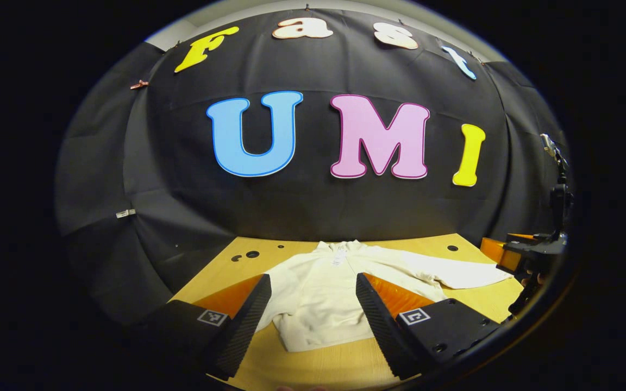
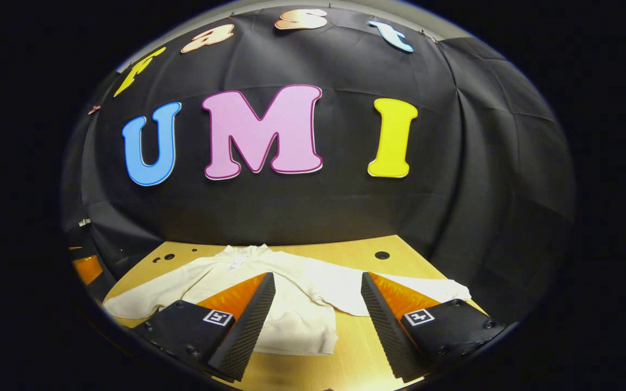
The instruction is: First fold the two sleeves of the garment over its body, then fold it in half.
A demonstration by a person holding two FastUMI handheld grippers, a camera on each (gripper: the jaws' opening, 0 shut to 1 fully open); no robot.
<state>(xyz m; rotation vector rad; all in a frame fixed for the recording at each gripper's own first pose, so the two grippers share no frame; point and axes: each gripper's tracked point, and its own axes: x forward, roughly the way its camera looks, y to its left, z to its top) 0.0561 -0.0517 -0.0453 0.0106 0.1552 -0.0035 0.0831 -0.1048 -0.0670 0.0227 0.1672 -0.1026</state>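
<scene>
Both grippers, left gripper (image 1: 313, 320) & right gripper (image 2: 318, 320), are spread wide w/ nothing in them. White garment (image 2: 291, 304) lies flat on the bench (image 2: 345, 250), sleeves out at 3 & 9 o'clock, prob. ready for folding.

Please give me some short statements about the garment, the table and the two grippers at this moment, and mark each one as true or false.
1. The garment lies spread on the wooden table. True.
2. Both sleeves are already folded over the body. False: the sleeves stretch out to the sides.
3. The left gripper is open and holds nothing. True.
4. The right gripper is shut on a sleeve. False: its fingers stand apart above the garment.
5. The garment is dark blue. False: it is cream white.
</scene>
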